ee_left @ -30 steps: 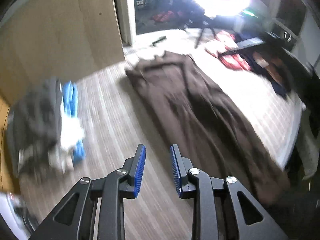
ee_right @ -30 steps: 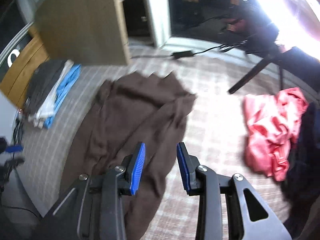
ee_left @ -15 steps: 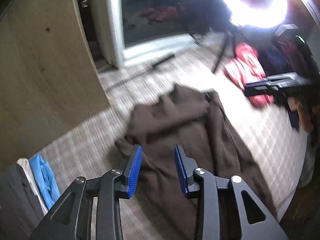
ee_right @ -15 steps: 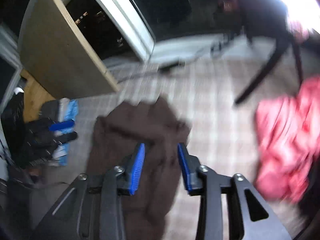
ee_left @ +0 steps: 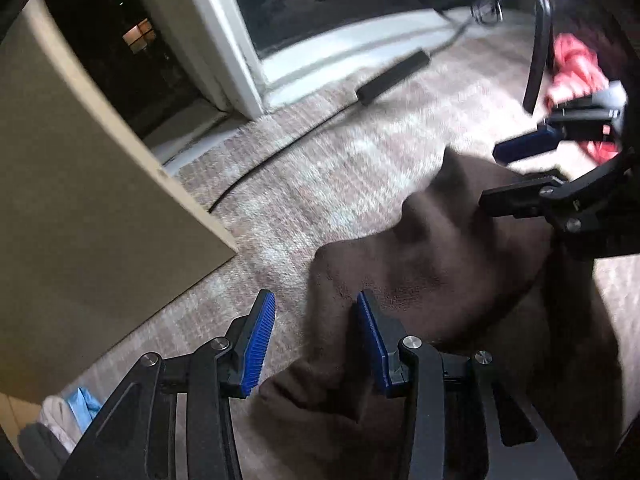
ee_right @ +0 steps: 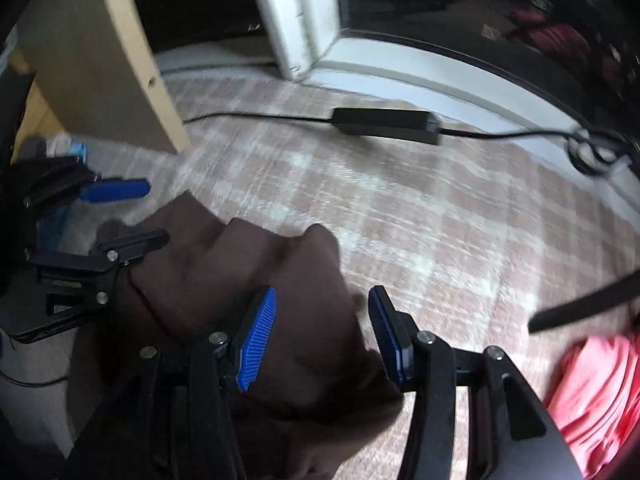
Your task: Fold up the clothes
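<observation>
Brown garment (ee_left: 440, 264) is now neared by both grippers, left gripper (ee_left: 316, 344) and right gripper (ee_right: 322, 336); the far edge lies between half-open jaws, ungripped.

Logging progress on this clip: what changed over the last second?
Both grippers closed in on the brown garment, and the left gripper and right gripper widened their jaws over its far corners. Nothing gripped yet. The garment and pink clothes stayed put.
</observation>
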`<act>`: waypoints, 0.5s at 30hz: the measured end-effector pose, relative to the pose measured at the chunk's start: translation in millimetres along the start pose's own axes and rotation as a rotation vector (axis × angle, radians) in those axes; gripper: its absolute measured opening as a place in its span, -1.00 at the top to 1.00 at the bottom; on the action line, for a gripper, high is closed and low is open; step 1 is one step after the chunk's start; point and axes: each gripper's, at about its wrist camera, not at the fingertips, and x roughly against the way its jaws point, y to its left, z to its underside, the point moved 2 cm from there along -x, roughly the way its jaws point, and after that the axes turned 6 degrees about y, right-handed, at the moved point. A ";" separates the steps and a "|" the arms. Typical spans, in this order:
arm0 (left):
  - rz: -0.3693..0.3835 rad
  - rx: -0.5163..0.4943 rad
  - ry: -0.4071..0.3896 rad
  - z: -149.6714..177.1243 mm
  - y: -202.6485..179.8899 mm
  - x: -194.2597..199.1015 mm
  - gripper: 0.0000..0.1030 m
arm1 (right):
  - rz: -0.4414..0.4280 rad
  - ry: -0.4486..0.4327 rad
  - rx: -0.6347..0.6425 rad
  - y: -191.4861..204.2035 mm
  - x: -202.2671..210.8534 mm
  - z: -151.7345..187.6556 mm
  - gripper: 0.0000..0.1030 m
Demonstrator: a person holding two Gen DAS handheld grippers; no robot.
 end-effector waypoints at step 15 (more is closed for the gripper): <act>0.002 0.074 -0.134 -2.1 7.1 8.7 0.92 | -0.054 -0.125 -0.041 -18.3 6.7 -2.6 0.87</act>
